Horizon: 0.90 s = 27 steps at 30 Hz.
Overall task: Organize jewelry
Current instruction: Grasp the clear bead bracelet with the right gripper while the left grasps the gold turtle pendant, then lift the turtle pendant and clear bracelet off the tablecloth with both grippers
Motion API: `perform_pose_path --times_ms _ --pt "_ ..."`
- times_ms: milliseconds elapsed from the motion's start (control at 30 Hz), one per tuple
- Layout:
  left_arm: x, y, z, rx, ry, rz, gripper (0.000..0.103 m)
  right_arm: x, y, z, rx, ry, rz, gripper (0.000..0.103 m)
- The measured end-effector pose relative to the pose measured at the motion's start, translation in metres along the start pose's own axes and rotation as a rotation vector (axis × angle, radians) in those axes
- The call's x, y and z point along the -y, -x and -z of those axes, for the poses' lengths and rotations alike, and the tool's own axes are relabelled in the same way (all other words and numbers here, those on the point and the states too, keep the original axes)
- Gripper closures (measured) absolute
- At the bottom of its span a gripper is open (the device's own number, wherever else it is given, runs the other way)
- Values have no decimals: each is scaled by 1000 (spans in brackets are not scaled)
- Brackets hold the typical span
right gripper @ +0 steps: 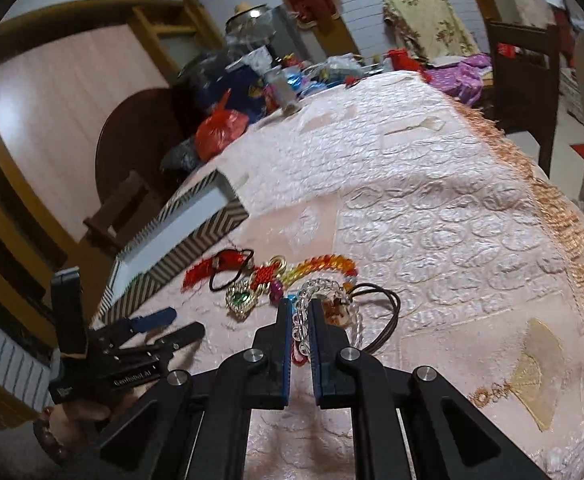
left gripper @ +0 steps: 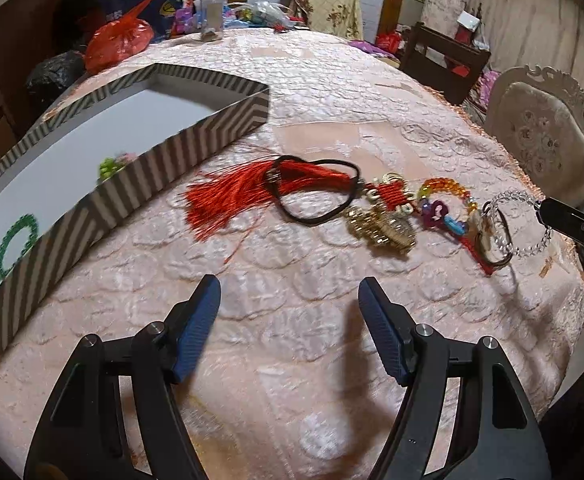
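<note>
Your right gripper (right gripper: 300,312) is clamped on the clear bead bracelet (right gripper: 320,290), at the pile's right end. The striped box (left gripper: 195,152) lies far left, nearer your left gripper (left gripper: 287,296), jaws apart, empty.

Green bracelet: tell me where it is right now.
In the left wrist view the green bracelet lies inside the striped box at far left, on its white floor near the near corner.

Dim indoor light, fisheye-warped edges, perhaps motion-blurred.
</note>
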<state>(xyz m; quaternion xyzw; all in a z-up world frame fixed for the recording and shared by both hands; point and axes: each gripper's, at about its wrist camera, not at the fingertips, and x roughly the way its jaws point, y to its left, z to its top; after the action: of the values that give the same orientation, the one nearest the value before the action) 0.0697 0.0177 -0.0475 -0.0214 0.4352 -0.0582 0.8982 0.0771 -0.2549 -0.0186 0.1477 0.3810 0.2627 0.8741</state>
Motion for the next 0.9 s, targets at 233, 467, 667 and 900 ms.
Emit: perform_pose_path --times_ms 233,467,667,900 --pt "30 -10 -20 -9 -28 56 32 2 1 3 -9 -3 0 96" --pt "54 -30 -31 -27 -64 17 38 7 3 4 -4 -20 -19 96" --pt "49 -25 -28 -17 -65 26 72 9 11 3 24 -29 -22 96" --pt "41 -5 -19 6 -52 86 86 1 24 -3 91 -13 -34 96"
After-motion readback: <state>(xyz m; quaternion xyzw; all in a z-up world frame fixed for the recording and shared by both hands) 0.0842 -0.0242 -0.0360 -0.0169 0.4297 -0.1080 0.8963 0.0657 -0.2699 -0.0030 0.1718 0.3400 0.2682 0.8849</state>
